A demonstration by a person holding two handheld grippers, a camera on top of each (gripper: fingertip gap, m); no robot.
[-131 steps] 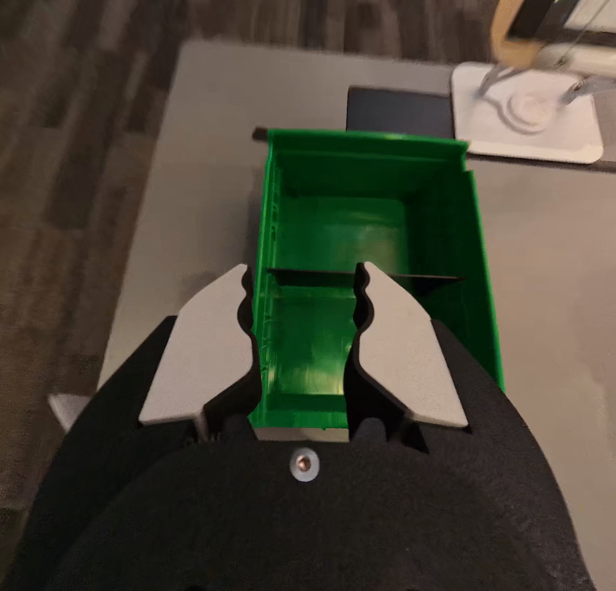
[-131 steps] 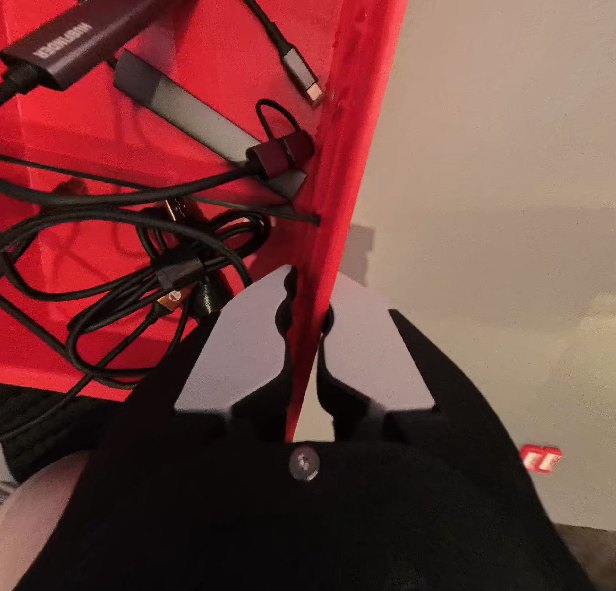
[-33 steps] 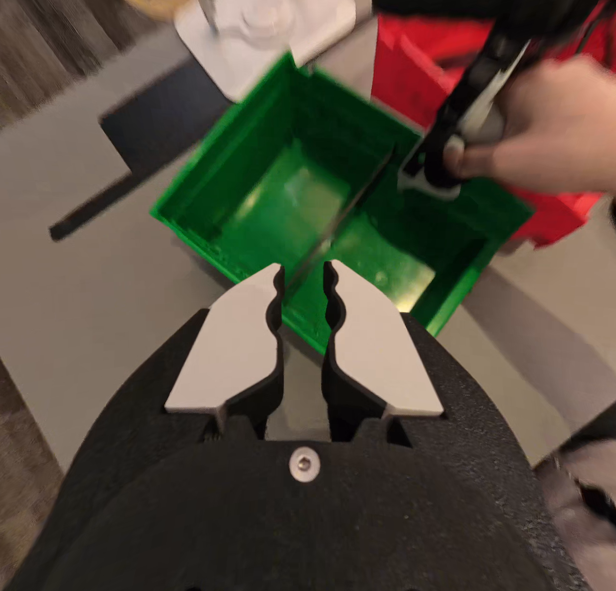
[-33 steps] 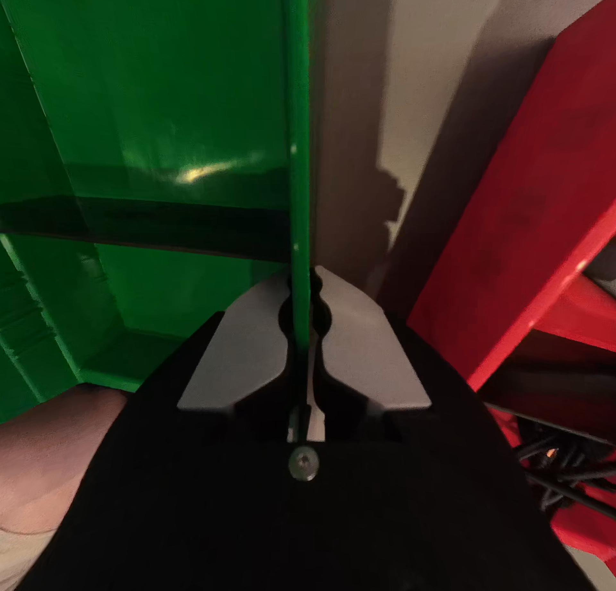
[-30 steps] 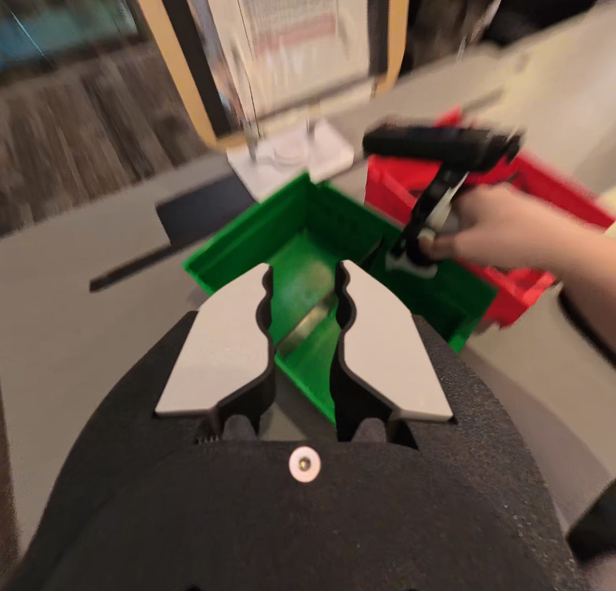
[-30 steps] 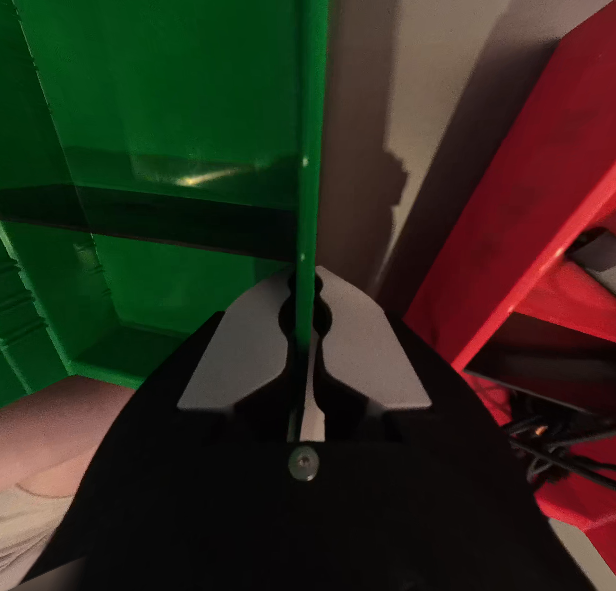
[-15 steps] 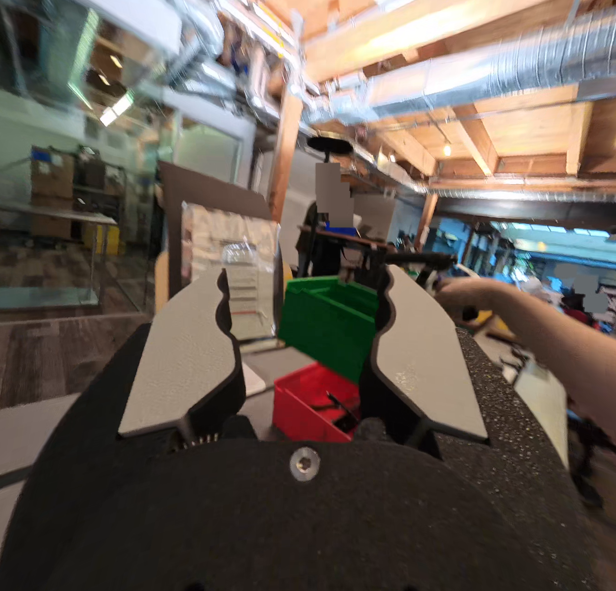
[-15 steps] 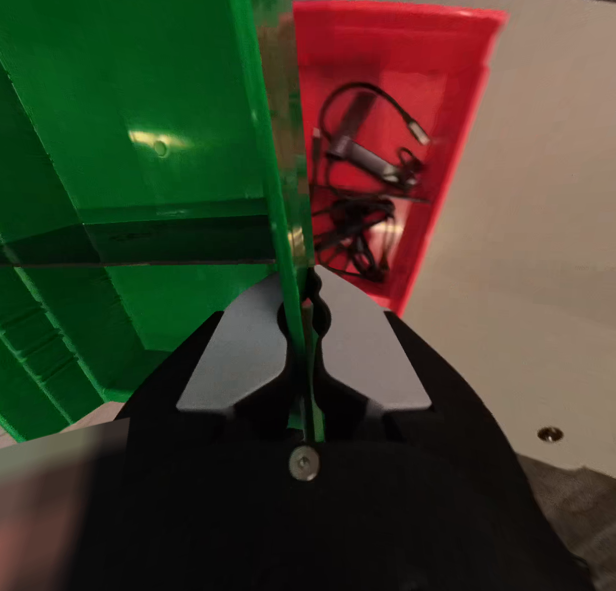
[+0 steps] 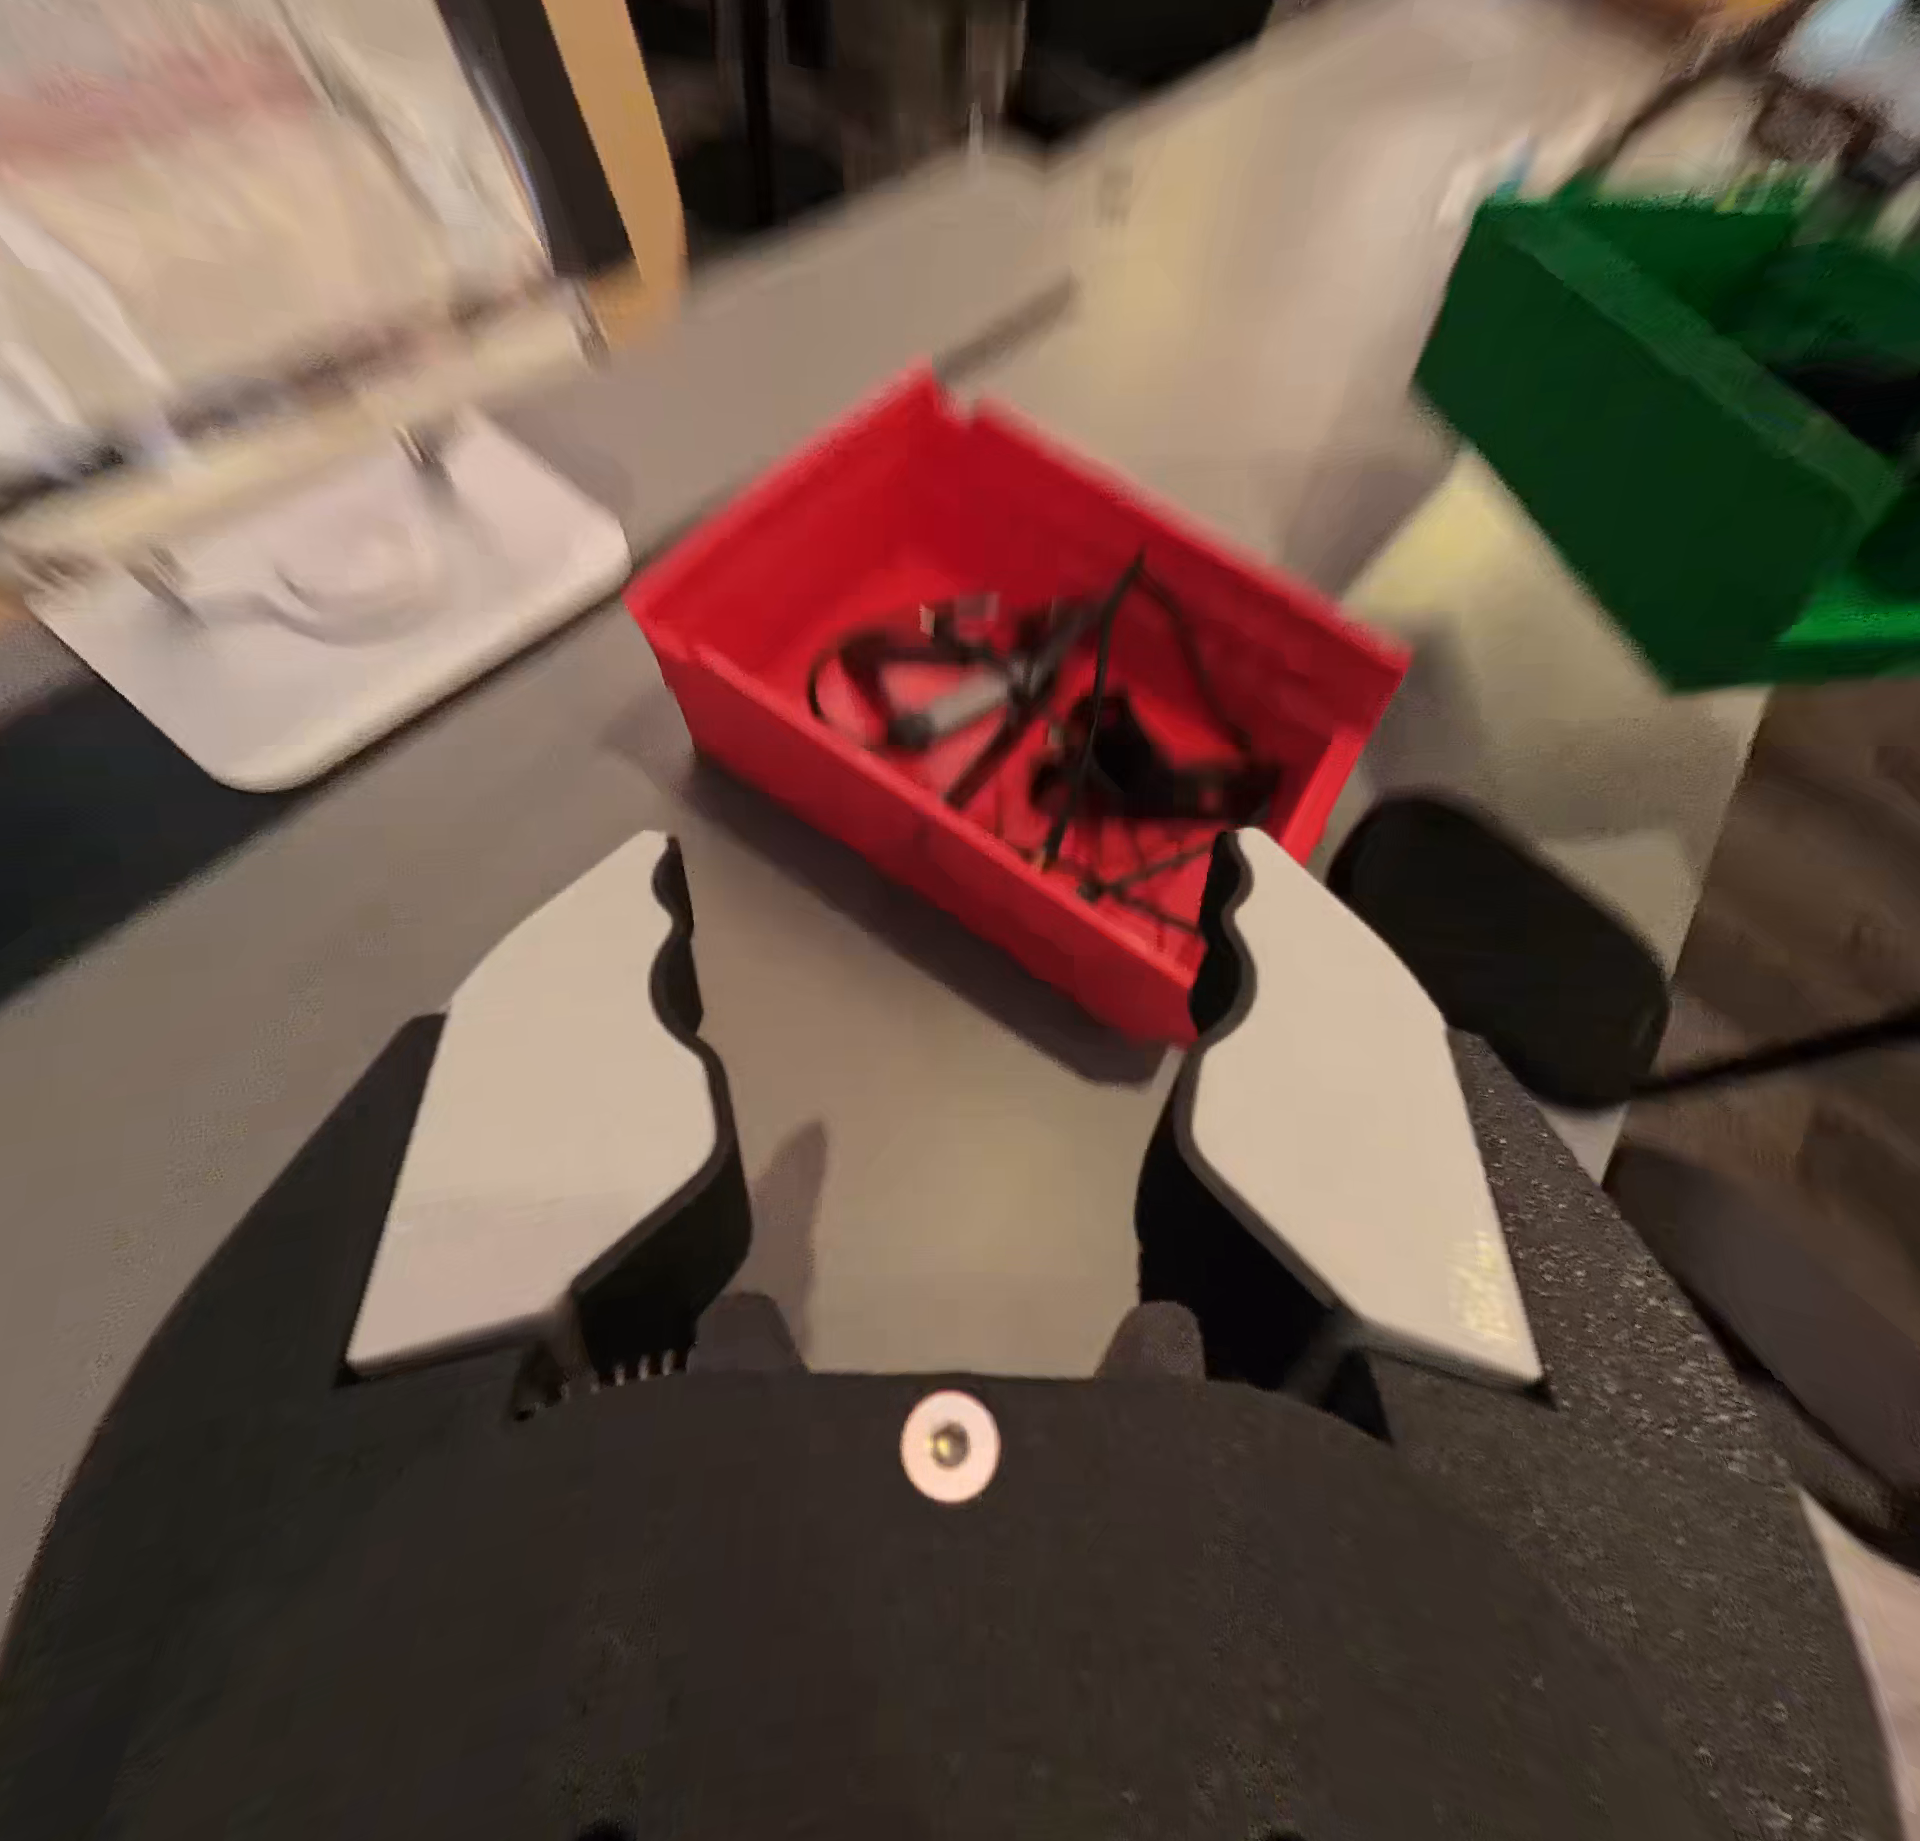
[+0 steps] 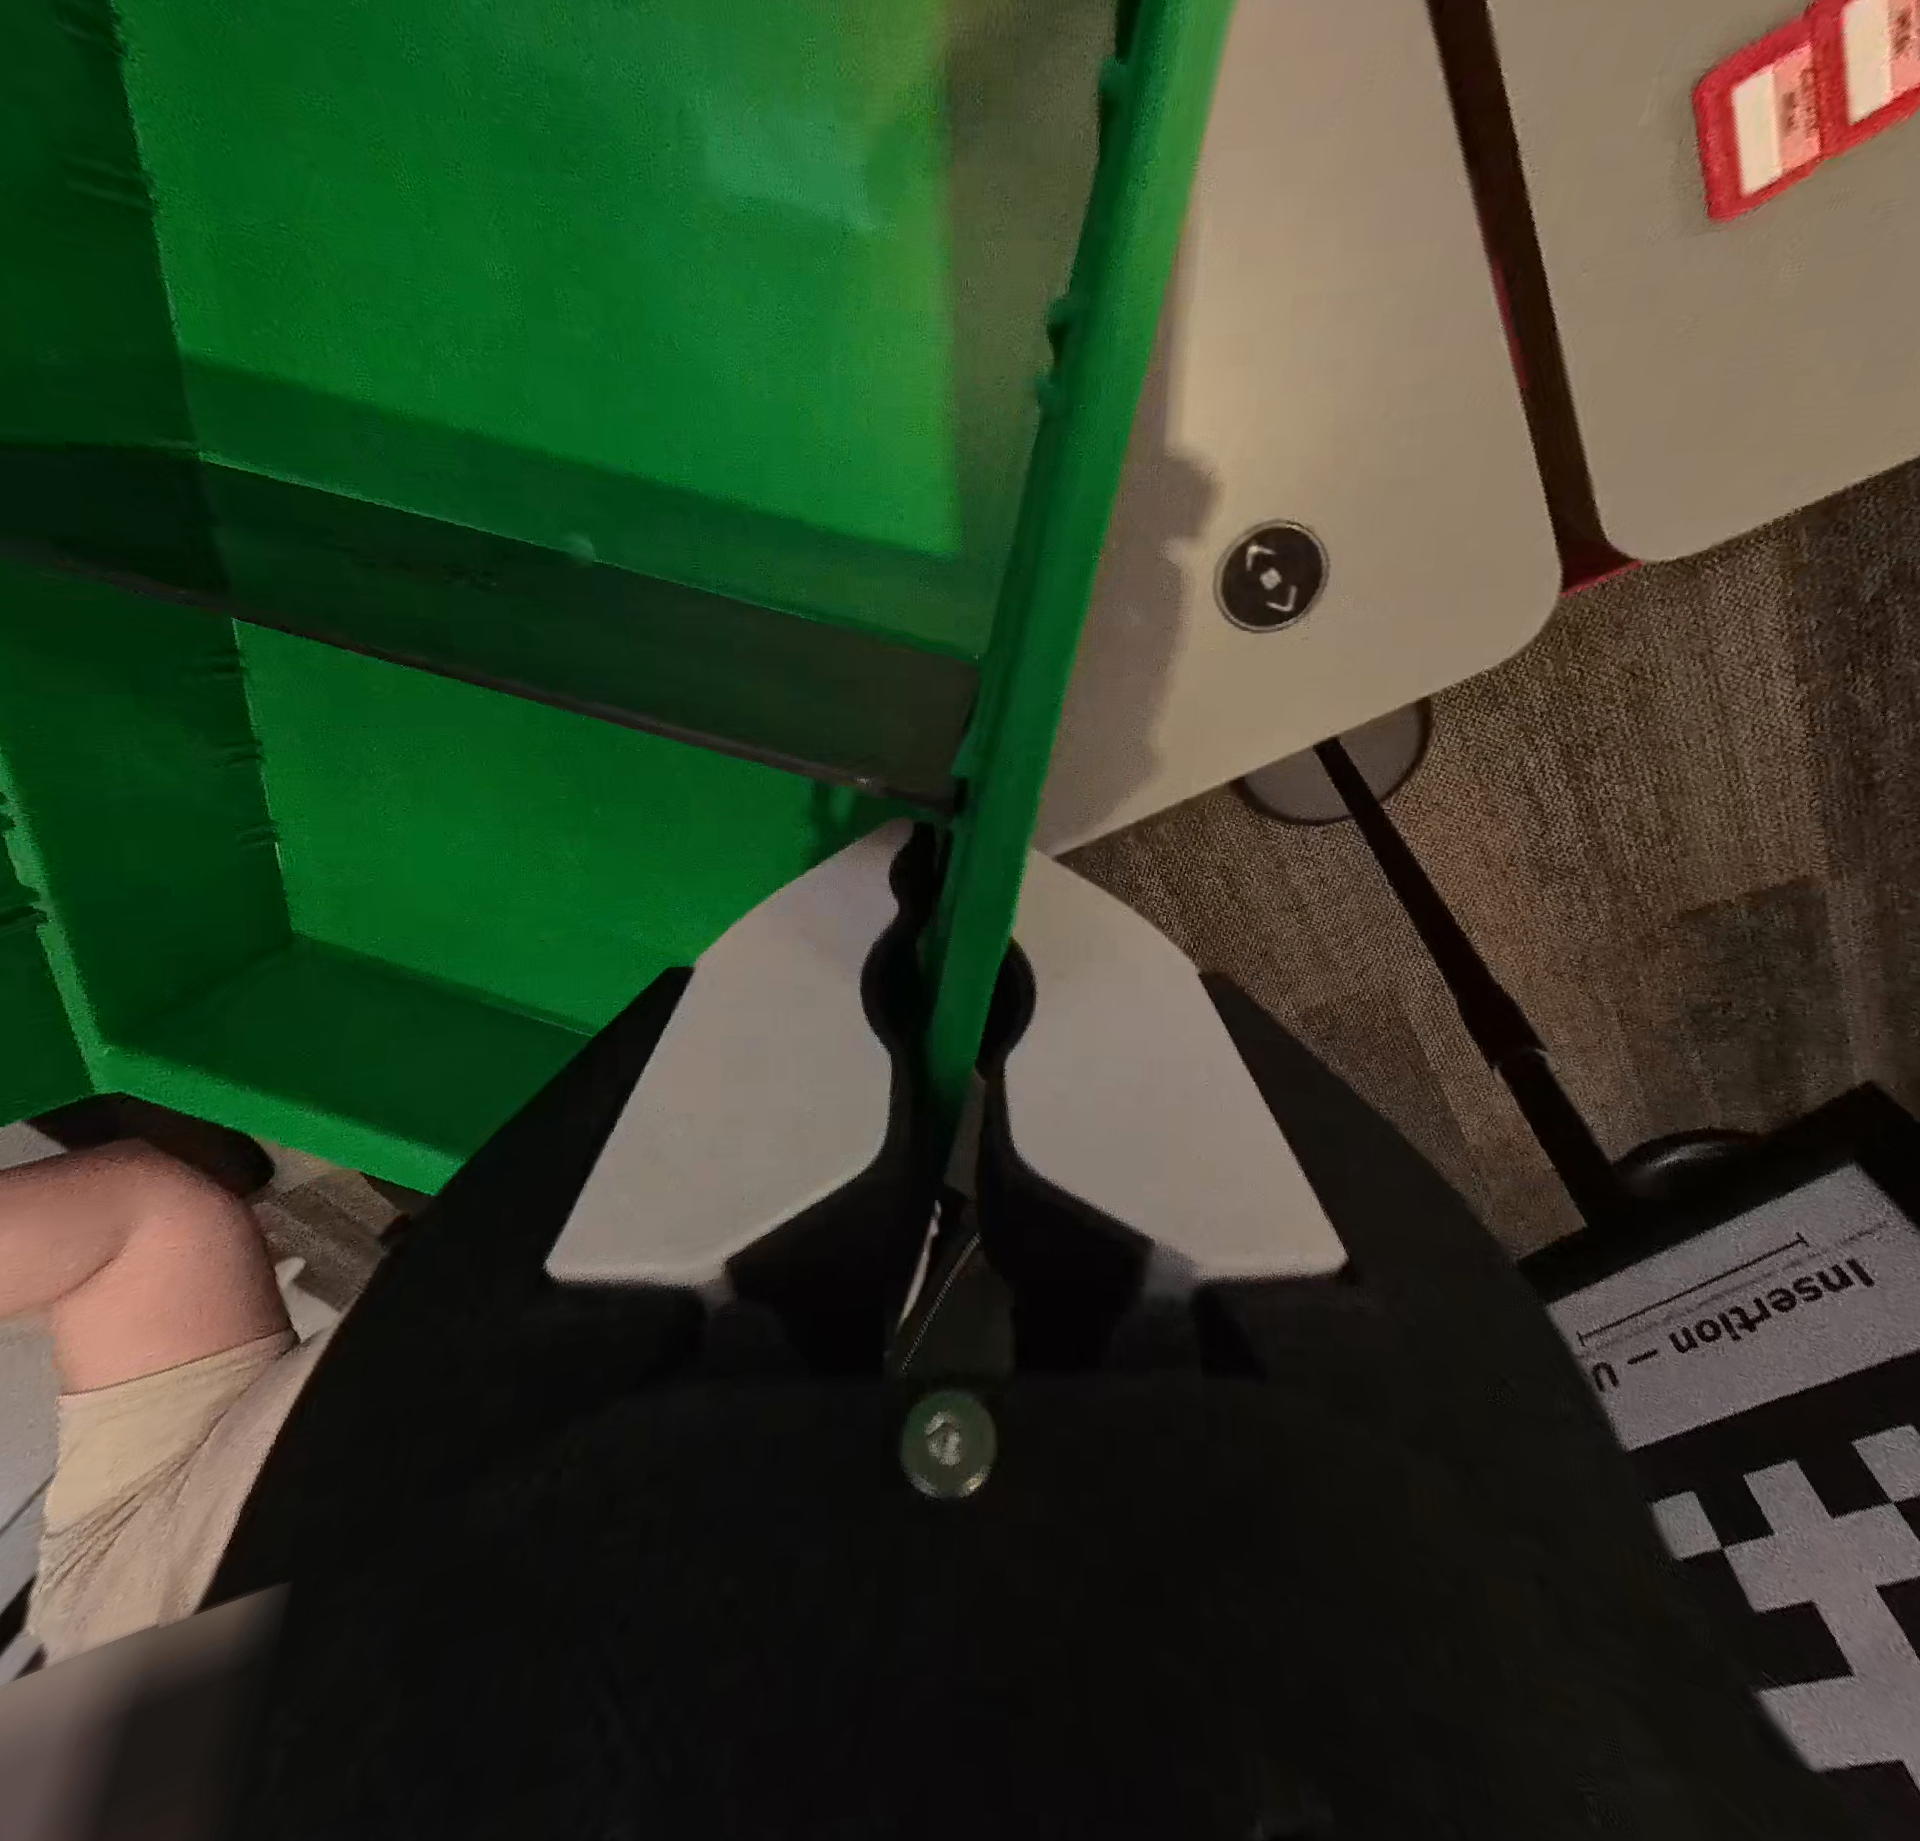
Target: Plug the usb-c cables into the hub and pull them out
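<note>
A red bin [image 9: 904, 783] stands on the grey table and holds a grey hub [image 9: 961, 708] and a tangle of black usb-c cables [image 9: 1101, 752]. My left gripper [image 9: 945, 892] is open and empty, just in front of the red bin's near wall. My right gripper [image 10: 961, 856] is shut on the side wall of an empty green bin [image 10: 582, 420] with a black divider, held up in the air. The green bin also shows in the left wrist view [image 9: 1642, 441], raised at the upper right.
A white stand base [image 9: 312, 596] sits at the back left of the grey table [image 9: 260, 960]. A black oval object [image 9: 1496, 970] lies right of the red bin. Under the green bin are the table corner [image 10: 1351, 441], a red tag [image 10: 1808, 98], carpet and a printed sheet [image 10: 1766, 1459]. Spacing between my two grippers at the tips: around 60 cm. About 30 cm separates my right fingertips from the red tag [image 10: 1808, 98].
My left gripper has swung down from facing the room to the red bin and opened wider. My right gripper has carried the green bin up and off to the right, past the table's corner.
</note>
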